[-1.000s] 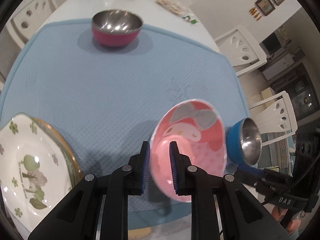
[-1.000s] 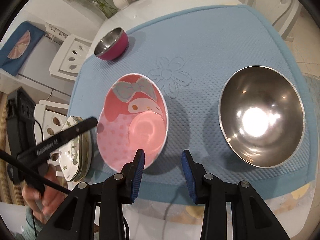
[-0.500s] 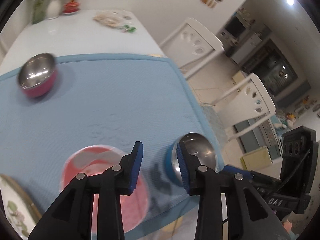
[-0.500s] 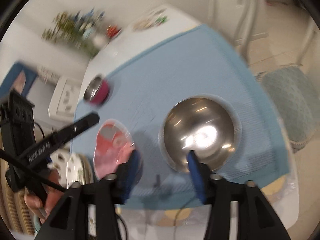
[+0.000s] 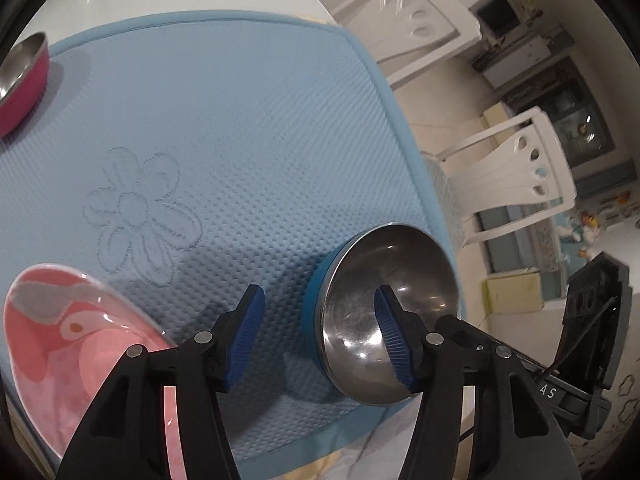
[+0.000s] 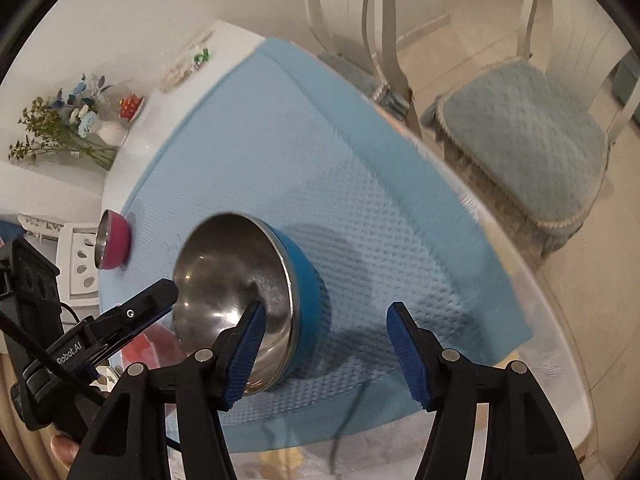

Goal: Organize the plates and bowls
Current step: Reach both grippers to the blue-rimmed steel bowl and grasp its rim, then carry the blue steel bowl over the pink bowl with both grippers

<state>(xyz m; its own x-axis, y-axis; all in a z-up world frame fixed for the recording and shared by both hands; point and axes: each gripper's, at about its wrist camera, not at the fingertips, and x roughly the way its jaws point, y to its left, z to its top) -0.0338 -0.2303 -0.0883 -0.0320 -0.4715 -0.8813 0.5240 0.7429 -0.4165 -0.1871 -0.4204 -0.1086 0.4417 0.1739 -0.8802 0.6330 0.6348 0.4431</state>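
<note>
A blue bowl with a steel inside (image 5: pixel 392 272) stands near the front right corner of the blue mat (image 5: pixel 240 140). My left gripper (image 5: pixel 320 340) straddles the bowl's left rim, one pad inside and one outside. Its jaws are opening and no pad presses on the rim. My right gripper (image 6: pixel 326 354) straddles the opposite rim of the blue bowl (image 6: pixel 224 264) the same way, jaws also opening, no pad touching it. A pink cartoon bowl (image 5: pixel 60 340) lies free at the front left. A magenta steel bowl (image 5: pixel 20 80) sits far back left.
White chairs (image 5: pixel 512 168) stand close to the table's right side, one with a blue cushion (image 6: pixel 520 128). A vase of flowers (image 6: pixel 80 128) and small items sit at the table's far end. The mat's front edge (image 6: pixel 360 412) lies just under both grippers.
The left gripper let go of the pink bowl's rim. Both grippers swung right to the blue bowl and opened wider, each now over a side of its rim.
</note>
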